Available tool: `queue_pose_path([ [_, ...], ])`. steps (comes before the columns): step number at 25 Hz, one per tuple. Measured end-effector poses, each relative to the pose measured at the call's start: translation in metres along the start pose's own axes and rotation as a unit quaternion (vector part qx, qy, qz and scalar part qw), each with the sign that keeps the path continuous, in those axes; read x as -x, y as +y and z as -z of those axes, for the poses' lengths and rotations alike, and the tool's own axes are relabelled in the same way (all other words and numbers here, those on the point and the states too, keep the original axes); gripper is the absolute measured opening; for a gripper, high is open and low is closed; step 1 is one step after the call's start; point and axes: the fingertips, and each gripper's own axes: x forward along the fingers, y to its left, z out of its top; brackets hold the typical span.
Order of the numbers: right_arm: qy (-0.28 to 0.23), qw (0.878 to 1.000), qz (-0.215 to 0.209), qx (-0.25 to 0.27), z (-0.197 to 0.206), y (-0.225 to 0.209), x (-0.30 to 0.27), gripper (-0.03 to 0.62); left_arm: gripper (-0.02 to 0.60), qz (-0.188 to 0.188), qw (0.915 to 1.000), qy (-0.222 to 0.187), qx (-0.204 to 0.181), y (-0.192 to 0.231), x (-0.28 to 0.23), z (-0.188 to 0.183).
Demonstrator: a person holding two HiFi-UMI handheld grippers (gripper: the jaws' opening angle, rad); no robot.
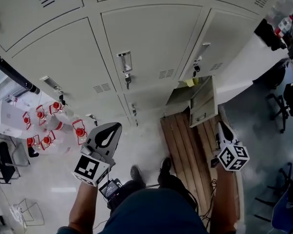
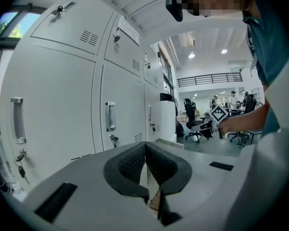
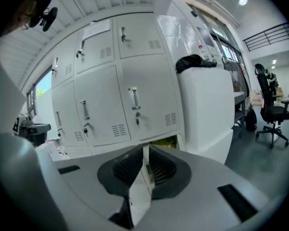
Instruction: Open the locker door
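the locker door (image 1: 203, 101), in the bottom row at the right end of the lockers (image 1: 146, 38), already stood ajar, swung out over the wooden planks (image 1: 185, 150) on the floor, with something yellow (image 1: 189, 82) showing inside. the right gripper (image 1: 220, 116) sat at the door's free edge, and its own view showed the jaws nearly together with the thin door panel (image 3: 137, 196) between them, apparently pinched. the left gripper (image 1: 112, 130) hung well apart from the door, clenched and empty. the opening step looked partly done. the next move likely called for swinging the door wider along its hinge arc without letting the thin metal slip.
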Motion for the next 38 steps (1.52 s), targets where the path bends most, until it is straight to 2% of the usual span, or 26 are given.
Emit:
queue_pose_path([
  [8, -0.057, 0.995, -0.061, 0.053, -0.069, 0.068, 0.054, 0.058, 0.017, 0.009, 0.9997, -0.002, -0.023, -0.006, 0.031, -0.027],
  [12, -0.08, 0.989, -0.099, 0.072, -0.097, 0.099, 0.08, 0.055, 0.017, 0.019, 0.9991, -0.027, -0.025, -0.011, 0.044, -0.042],
  [19, -0.094, 0.979, -0.145, 0.111, -0.125, 0.145, 0.119, 0.037, 0.017, 0.026, 0.9979, -0.042, -0.041, -0.014, 0.064, -0.061],
  [25, -0.099, 0.975, -0.146, 0.131, -0.135, 0.165, 0.138, 0.037, 0.017, 0.033, 0.9973, -0.045, -0.049, -0.017, 0.073, -0.065],
  [32, -0.097, 0.977, -0.141, 0.125, -0.132, 0.166, 0.143, 0.035, 0.017, 0.034, 0.9976, -0.026, -0.055, -0.014, 0.078, -0.054],
  [38, -0.093, 0.979, -0.139, 0.12, -0.127, 0.167, 0.142, 0.037, 0.017, 0.043, 0.9975, -0.036, -0.044, -0.016, 0.078, -0.054],
])
